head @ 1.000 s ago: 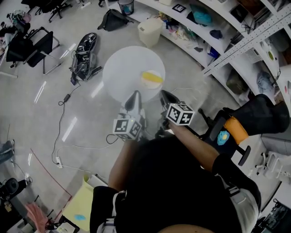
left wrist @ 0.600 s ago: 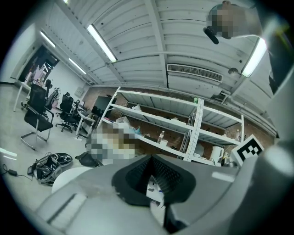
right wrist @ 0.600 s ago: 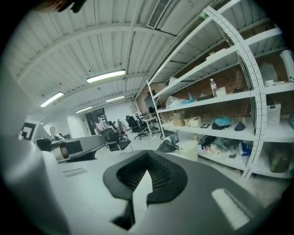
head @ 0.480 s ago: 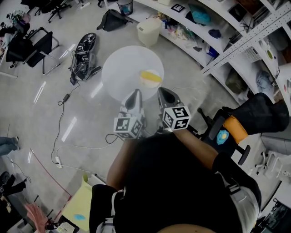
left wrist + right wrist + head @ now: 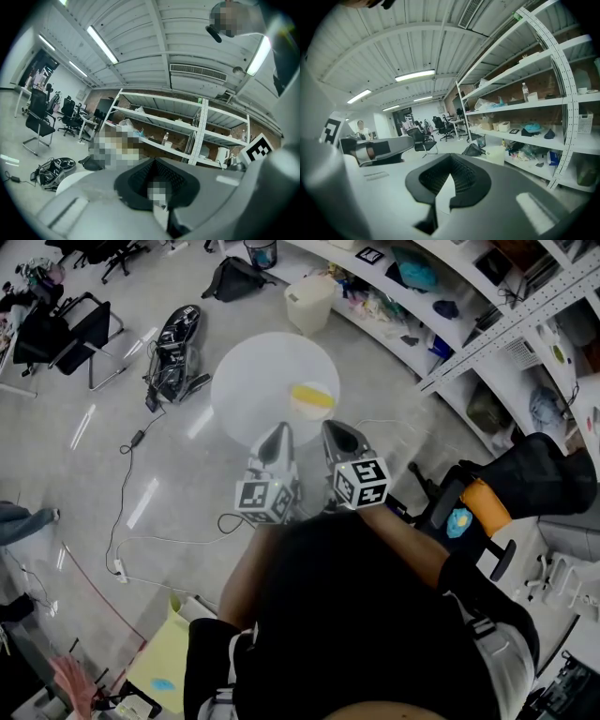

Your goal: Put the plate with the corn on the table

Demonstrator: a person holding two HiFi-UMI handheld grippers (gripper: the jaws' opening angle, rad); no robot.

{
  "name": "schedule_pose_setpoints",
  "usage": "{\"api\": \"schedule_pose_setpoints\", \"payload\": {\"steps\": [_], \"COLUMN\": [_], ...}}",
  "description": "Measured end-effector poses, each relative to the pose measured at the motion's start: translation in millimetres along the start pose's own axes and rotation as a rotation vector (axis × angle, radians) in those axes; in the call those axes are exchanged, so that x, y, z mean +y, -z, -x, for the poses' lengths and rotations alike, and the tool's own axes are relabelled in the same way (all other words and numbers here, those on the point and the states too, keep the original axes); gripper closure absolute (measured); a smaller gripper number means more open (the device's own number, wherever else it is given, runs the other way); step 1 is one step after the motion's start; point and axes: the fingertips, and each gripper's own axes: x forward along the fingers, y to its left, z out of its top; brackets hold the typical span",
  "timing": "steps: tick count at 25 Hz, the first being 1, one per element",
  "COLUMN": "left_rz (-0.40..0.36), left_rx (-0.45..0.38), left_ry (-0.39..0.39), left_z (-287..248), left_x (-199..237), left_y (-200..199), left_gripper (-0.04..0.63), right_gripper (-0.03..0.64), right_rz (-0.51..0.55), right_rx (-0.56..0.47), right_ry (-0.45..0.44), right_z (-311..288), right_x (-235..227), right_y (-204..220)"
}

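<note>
A pale plate (image 5: 312,401) with a yellow corn cob (image 5: 312,395) rests on the right part of a round white table (image 5: 253,381) in the head view. Both grippers hover at the table's near edge, apart from the plate. My left gripper (image 5: 277,439) is shut with nothing between its jaws, and its own view shows the jaws (image 5: 157,180) closed and the table's edge (image 5: 75,180) below. My right gripper (image 5: 339,437) is beside it, just below the plate. Its jaws (image 5: 449,180) are also shut and empty.
Shelving (image 5: 487,324) full of items curves along the right. A white bin (image 5: 309,304) and a black bag (image 5: 234,279) stand beyond the table. Black gear (image 5: 176,338) and cables (image 5: 131,446) lie on the floor at left, near an office chair (image 5: 66,334).
My right gripper has risen a little toward the table and rolled, so its marker cube shows another face. The left gripper, plate and corn have stayed put.
</note>
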Motion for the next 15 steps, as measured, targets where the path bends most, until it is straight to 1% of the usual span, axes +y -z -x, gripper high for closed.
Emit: {"api": "schedule_pose_setpoints", "payload": {"steps": [15], "left_rz": [-0.013], "left_rx": [-0.001], "left_ry": [-0.009], "left_z": [3.7], "left_x": [-1.3], "left_y": [0.3], "left_gripper": [0.592], "right_gripper": [0.609], "right_rz": [0.001], "right_rx": [-0.009], "right_ry": [-0.008], "right_z": [0.9], "right_x": [3.2], "right_y": [-0.1]}}
